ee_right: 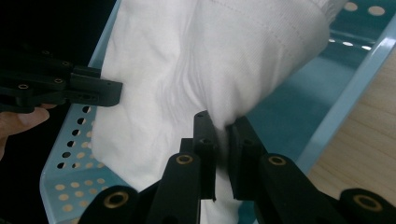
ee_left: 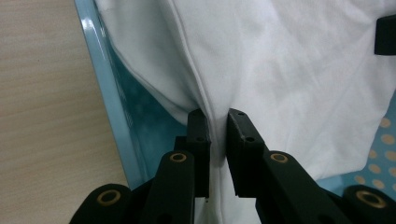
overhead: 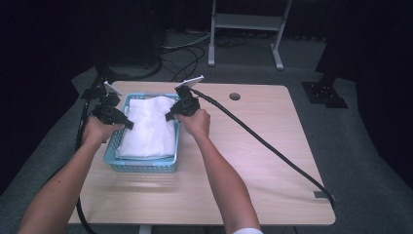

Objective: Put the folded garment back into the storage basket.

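A white folded cloth [overhead: 146,127] lies in a light blue perforated basket [overhead: 141,165] on the left half of the wooden table. My left gripper [overhead: 127,124] reaches in over the basket's left rim and is shut on the cloth's left edge; in the left gripper view its jaws pinch a fold of the cloth [ee_left: 280,70] at the left gripper [ee_left: 218,122]. My right gripper [overhead: 169,117] comes in from the basket's right side and is shut on the cloth's right edge [ee_right: 219,60], pinched at the right gripper [ee_right: 220,123]. The left gripper [ee_right: 100,92] also shows there, at the cloth's far side.
The basket rim [ee_left: 105,93] runs close beside the left jaws, and its right rim [ee_right: 348,91] beside the right jaws. A round hole [overhead: 234,96] sits in the table [overhead: 253,161] near its far edge. A thick black cable [overhead: 272,148] trails across the table's right half.
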